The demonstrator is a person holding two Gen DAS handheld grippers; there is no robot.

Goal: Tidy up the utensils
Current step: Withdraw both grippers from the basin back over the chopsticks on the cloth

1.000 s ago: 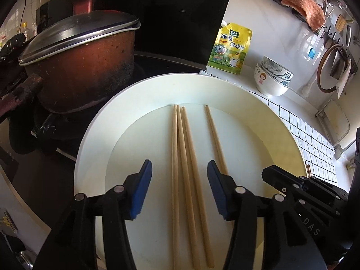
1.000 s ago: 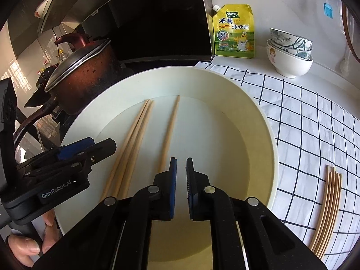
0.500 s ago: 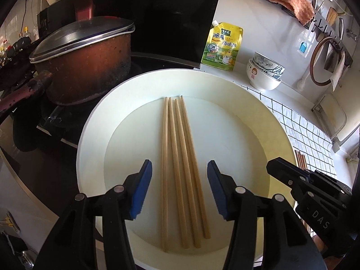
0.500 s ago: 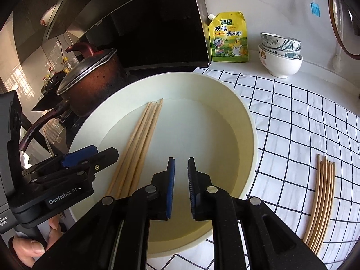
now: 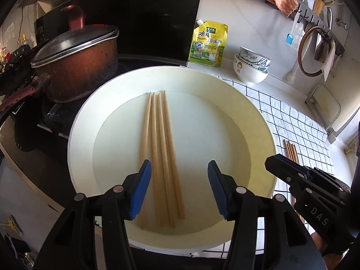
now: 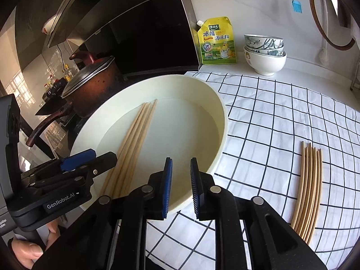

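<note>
Several wooden chopsticks (image 5: 160,148) lie side by side in a large cream round tray (image 5: 258,121); they also show in the right wrist view (image 6: 135,139). My left gripper (image 5: 178,186) is open and empty, hovering over their near ends. My right gripper (image 6: 181,186) is slightly open and empty above the tray's near rim (image 6: 221,126). A second bundle of chopsticks (image 6: 309,186) lies on the checked cloth (image 6: 281,117) to the right of the tray.
A rusty lidded pot (image 5: 78,63) stands on the stove left of the tray. A yellow seasoning pouch (image 5: 209,42) and stacked bowls (image 5: 250,67) stand at the back wall. Utensils hang on a rack (image 5: 315,18) at the upper right.
Both grippers have drawn back from the tray. The lone chopstick now lies against the other three. The right gripper's jaws have opened a little.
</note>
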